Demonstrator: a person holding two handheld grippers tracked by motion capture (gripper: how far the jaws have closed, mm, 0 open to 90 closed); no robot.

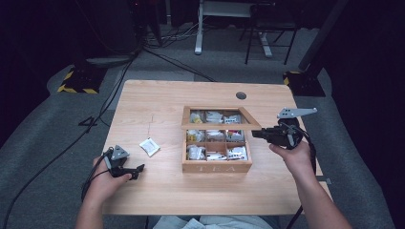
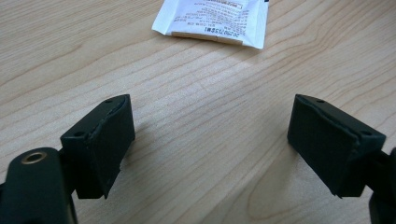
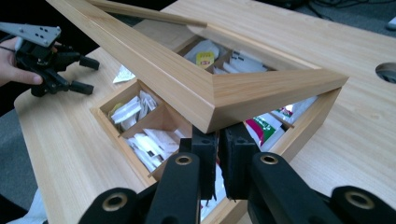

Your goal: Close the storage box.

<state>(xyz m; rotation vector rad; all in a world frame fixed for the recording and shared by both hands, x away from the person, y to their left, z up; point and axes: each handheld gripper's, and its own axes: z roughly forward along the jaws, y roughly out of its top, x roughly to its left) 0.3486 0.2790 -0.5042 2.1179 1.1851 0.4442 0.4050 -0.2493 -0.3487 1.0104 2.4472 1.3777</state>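
Observation:
A wooden tea box (image 1: 217, 166) marked TEA stands mid-table, and its compartments hold several sachets. Its framed lid (image 1: 220, 126) is lifted part way, front edge raised. My right gripper (image 1: 258, 134) is shut on the lid's front right corner. In the right gripper view the pads (image 3: 205, 154) pinch that corner of the lid (image 3: 154, 65) above the box (image 3: 110, 133). A loose white sachet (image 1: 149, 146) lies on the table left of the box. My left gripper (image 1: 136, 171) rests open and empty near the front left, with the sachet (image 2: 212, 21) ahead of its jaws (image 2: 210, 121).
A round cable hole (image 1: 241, 95) sits in the light wooden table (image 1: 167, 191) behind the box. Cables, a chair and desk legs stand on the grey floor beyond the table. The left gripper (image 3: 88, 74) appears across the box in the right gripper view.

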